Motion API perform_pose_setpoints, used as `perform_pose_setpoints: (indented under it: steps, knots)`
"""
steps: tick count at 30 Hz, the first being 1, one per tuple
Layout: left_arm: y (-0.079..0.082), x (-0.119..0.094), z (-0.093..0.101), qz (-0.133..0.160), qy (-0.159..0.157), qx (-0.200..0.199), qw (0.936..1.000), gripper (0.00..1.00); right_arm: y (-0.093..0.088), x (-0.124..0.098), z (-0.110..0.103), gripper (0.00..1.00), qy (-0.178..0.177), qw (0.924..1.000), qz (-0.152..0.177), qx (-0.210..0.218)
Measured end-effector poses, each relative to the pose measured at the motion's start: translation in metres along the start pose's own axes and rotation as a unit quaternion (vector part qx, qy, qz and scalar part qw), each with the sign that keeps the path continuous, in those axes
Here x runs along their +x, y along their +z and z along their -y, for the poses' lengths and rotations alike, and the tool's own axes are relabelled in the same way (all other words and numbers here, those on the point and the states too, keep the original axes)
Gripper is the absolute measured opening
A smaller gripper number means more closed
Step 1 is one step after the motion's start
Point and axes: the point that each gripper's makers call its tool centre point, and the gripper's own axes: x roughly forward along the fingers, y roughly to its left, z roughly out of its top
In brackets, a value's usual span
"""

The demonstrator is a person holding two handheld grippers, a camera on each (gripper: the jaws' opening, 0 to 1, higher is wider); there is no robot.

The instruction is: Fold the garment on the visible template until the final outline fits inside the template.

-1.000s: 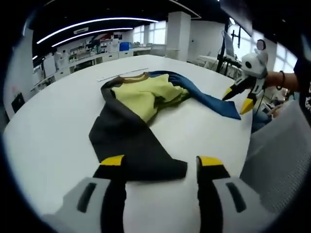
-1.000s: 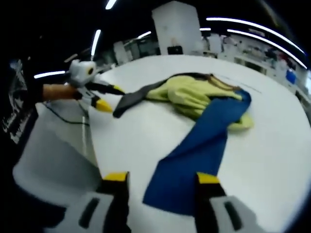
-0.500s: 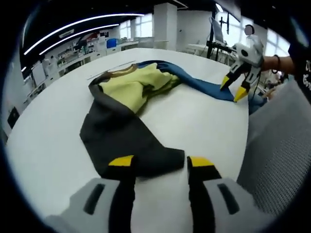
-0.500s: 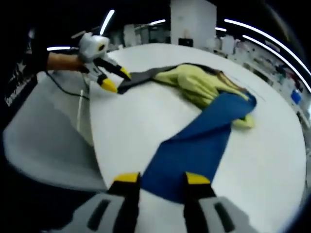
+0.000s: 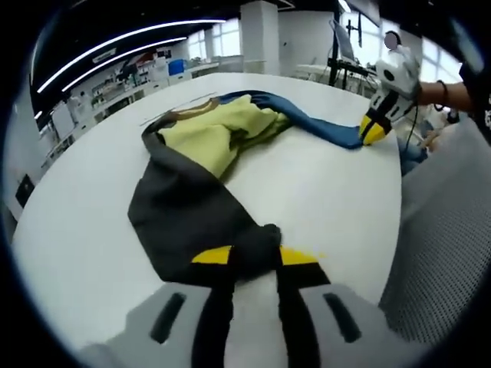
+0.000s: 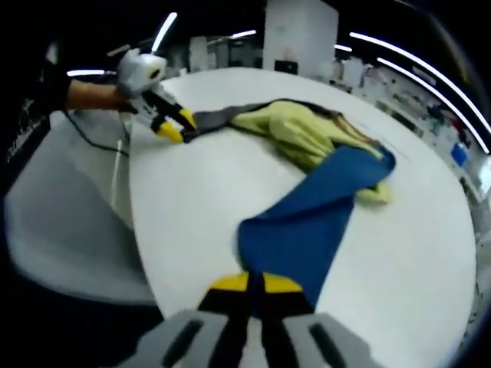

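left gripper [image 5: 255, 259]: jaws clamped on dark sleeve [image 5: 184, 215] end | right gripper [image 6: 255, 284]: jaws clamped on blue sleeve [image 6: 311, 226] end | garment body [image 5: 219, 134] beyond jaws on table [image 5: 322, 192]

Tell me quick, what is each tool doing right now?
Left tool: shut on the dark grey sleeve.
Right tool: shut on the blue sleeve.

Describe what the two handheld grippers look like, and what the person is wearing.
Both the left gripper and right gripper have grey bodies, black jaws and yellow tips. Seen from the other side, each carries a white housing. The person wears a dark printed sleeve and a dark wristband.
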Motion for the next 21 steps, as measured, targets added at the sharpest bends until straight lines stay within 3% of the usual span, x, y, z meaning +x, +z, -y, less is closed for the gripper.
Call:
perform_pose_setpoints:
  steps: [1,3,8,12,15,19,21]
  knots:
    - [0.000,0.000,-0.005,0.001,0.002,-0.011,0.9999,0.02,0.001,0.000,0.001,0.00,0.000,1.0000,0.000,0.003]
    - [0.005,-0.002,-0.007,0.013,-0.001,-0.047,0.9988,0.02,0.003,-0.001,0.001,0.00,0.003,1.0000,0.001,0.008]
    - [0.031,-0.018,-0.012,0.043,0.017,-0.034,0.9984,0.01,0.023,-0.012,0.009,0.00,0.005,0.9962,0.049,0.072]
    - [0.054,-0.035,-0.031,0.088,0.044,-0.061,0.9933,0.01,0.038,-0.027,0.026,0.00,-0.010,0.9910,0.074,0.111]
    - [0.062,-0.047,-0.052,0.112,0.067,-0.121,0.9841,0.01,0.043,-0.036,0.040,0.00,-0.037,0.9900,0.076,0.113]
    - [0.065,-0.060,-0.079,0.135,0.098,-0.154,0.9740,0.01,0.055,-0.050,0.063,0.00,-0.060,0.9813,0.108,0.148]
    - [0.063,-0.066,-0.096,0.146,0.120,-0.179,0.9654,0.01,0.057,-0.057,0.075,0.00,-0.073,0.9784,0.115,0.155]
